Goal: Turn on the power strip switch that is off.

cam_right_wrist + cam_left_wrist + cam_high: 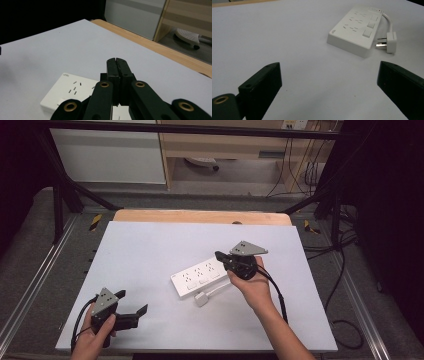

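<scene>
White power strip (198, 276) lies beneath the right tongs (220, 255), pressed together empty, while the left tongs (131, 303) gape.

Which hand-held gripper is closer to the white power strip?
The right. The right hand-held gripper hangs, jaws shut, at the power strip's far right end. The left hand-held gripper is open, apart from it, near the table's front left.

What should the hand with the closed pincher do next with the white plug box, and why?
Probably lower the right gripper a little onto the power strip. Its jaws are pressed shut and sit just above the strip's far end, near the switches, so a small push down looks likely. The left gripper waits open, well apart, and the plug lies loose beside the strip.
</scene>
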The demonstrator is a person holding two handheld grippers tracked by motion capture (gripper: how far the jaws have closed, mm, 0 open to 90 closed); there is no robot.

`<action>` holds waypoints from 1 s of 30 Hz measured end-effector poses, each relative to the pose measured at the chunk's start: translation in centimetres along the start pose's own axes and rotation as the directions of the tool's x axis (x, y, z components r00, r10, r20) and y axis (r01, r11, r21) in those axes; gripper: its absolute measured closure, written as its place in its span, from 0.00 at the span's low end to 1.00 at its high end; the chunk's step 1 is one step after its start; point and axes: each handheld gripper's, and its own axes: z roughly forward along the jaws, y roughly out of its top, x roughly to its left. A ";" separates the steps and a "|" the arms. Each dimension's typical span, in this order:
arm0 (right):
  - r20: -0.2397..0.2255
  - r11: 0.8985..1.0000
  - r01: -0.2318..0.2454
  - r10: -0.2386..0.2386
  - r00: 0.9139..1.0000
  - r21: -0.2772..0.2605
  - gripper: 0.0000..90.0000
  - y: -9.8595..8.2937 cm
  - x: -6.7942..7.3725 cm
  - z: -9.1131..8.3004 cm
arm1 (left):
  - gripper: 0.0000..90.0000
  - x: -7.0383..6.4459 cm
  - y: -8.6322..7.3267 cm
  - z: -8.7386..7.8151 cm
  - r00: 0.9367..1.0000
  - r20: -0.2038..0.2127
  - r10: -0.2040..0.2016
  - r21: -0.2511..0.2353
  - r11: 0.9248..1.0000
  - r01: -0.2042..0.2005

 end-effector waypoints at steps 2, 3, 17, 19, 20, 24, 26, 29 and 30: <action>0.003 1.000 -0.001 0.001 1.000 0.006 1.00 -0.1 0.0 0.2 | 0.06 0.0 0.0 0.0 1.000 0.001 -0.001 -0.001 1.000 0.001; 0.003 1.000 -0.002 0.002 1.000 0.009 1.00 -0.2 0.0 0.3 | 0.06 0.0 0.0 0.0 1.000 0.000 -0.003 0.000 1.000 0.003; 0.012 0.999 -0.037 0.036 0.999 0.039 1.00 -2.0 0.0 2.1 | 0.07 0.2 0.0 0.3 1.000 -0.007 -0.006 0.011 1.000 0.006; 0.015 0.999 -0.039 0.038 0.999 0.037 1.00 -2.1 0.0 2.4 | 0.07 0.2 -0.1 0.2 1.000 -0.007 -0.005 0.014 1.000 0.005; 0.015 0.999 -0.039 0.038 0.999 0.037 1.00 -2.1 0.0 2.4 | 0.07 0.2 -0.1 0.2 1.000 -0.006 -0.006 0.015 1.000 0.006; 0.017 0.998 -0.040 0.040 0.999 0.044 1.00 -2.3 -0.1 2.6 | 0.06 0.1 -0.1 0.2 1.000 -0.002 -0.005 0.014 1.000 0.005; 0.018 0.998 -0.037 0.036 0.999 0.047 1.00 -2.4 -0.1 2.7 | 0.07 0.1 -0.1 0.2 1.000 -0.002 0.000 0.015 1.000 0.000; 0.021 0.998 -0.039 0.038 0.999 0.047 1.00 -2.5 -0.2 2.6 | 0.07 0.1 -0.1 0.2 1.000 0.000 -0.002 0.015 1.000 0.002; 0.022 0.998 -0.041 0.040 0.999 0.047 1.00 -2.5 -0.2 2.6 | 0.07 0.1 -0.1 0.2 1.000 -0.001 -0.001 0.014 1.000 0.001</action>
